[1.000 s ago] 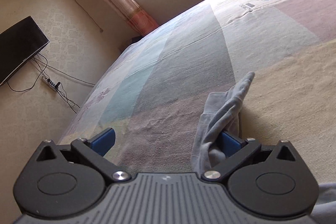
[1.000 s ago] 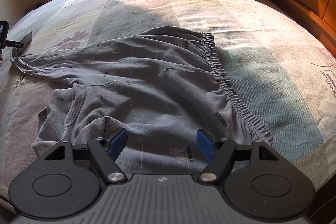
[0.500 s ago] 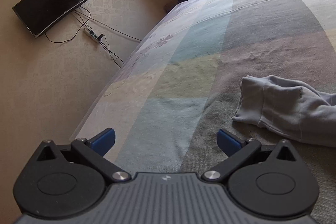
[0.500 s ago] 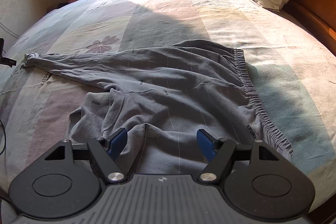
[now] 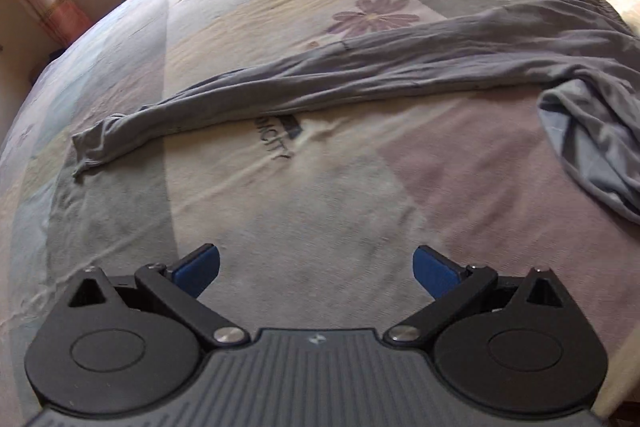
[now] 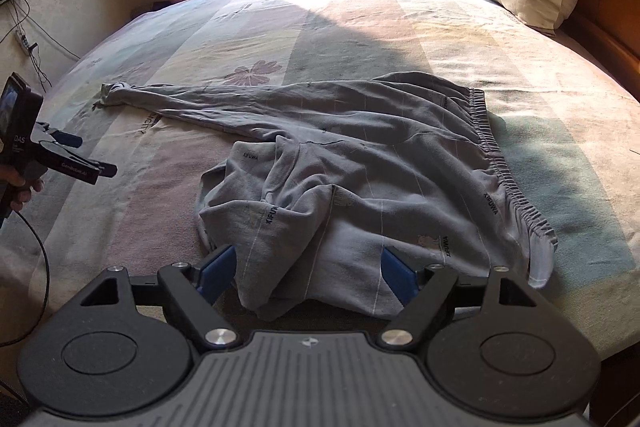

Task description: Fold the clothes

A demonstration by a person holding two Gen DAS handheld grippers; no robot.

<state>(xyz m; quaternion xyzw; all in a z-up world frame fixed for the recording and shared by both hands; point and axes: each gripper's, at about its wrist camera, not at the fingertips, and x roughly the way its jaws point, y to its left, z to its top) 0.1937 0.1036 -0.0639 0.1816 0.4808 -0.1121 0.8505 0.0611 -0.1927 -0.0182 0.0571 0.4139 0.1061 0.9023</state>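
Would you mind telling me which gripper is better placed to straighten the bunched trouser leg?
Probably the right gripper: open, the bunched leg lies directly ahead. The left gripper, also open, faces bare bedsheet nearer the stretched leg.

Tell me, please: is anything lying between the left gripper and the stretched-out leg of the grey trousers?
Nothing visible does. In the left wrist view, only bare bedsheet lies between the open left gripper and the stretched trouser leg. The other leg lies bunched up off to the side.
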